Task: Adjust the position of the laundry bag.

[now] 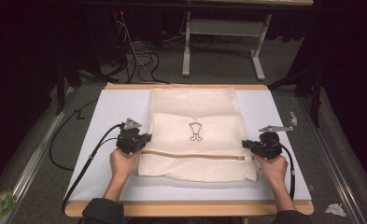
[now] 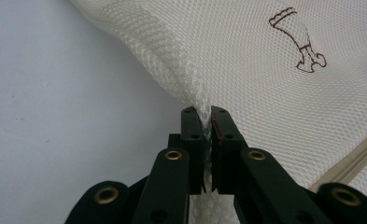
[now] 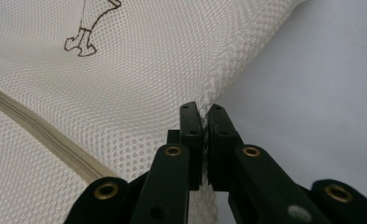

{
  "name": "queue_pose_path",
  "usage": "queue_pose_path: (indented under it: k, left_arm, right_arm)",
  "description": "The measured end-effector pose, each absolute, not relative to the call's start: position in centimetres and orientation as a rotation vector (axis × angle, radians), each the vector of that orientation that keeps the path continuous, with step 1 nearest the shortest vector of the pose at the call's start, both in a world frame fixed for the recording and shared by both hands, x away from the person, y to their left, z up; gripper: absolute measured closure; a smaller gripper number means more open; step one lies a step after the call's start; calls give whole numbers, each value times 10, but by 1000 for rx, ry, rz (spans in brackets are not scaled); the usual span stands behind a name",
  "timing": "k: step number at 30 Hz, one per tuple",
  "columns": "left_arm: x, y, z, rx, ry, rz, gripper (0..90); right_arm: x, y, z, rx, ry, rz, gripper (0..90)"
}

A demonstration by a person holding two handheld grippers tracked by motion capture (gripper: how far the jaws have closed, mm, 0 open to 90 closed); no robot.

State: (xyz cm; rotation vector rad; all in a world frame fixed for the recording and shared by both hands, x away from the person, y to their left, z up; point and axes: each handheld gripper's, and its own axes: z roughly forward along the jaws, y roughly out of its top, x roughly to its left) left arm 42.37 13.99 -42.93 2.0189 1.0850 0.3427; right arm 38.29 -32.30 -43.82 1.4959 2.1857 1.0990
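In the left gripper view we see our left gripper (image 2: 207, 114) with its two black jaws pressed together on a fold of the white mesh bag (image 2: 274, 84), the netting pinched and bunched up between the pads at the bag's edge. In the right gripper view our right gripper (image 3: 203, 112) does the same on the opposite edge, its jaws clamped on a thin ridge of mesh that rises out of the bag's side. From the high view we find the left gripper (image 1: 141, 142) at the bag's left edge and the right gripper (image 1: 249, 144) at its right edge, each held in one of our hands, the left hand (image 1: 123, 163) and the right hand (image 1: 274, 167) coming in from the near side of the table. Between the two grippers runs a beige zipper (image 1: 193, 155) across the bag's near part, and farther up sits a small dark outline print (image 1: 195, 131) at its middle. The bag (image 1: 195, 107) lies spread along the centre of a pale sheet (image 1: 111, 107) that covers the wooden table (image 1: 186, 208), its far end near the table's far edge. Black cables (image 1: 90, 156) trail from the grippers toward us. Beyond the table we see grey carpet (image 1: 218, 70) and a white frame stand (image 1: 187, 46).
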Motion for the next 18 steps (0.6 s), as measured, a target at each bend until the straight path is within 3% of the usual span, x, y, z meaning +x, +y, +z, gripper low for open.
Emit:
queue_pose_path:
  k: [18]
  left_arm:
    - [408, 163, -433, 2022, 1120, 384, 842]
  right_arm:
    - [371, -301, -444, 1456, 2218, 1148, 878]
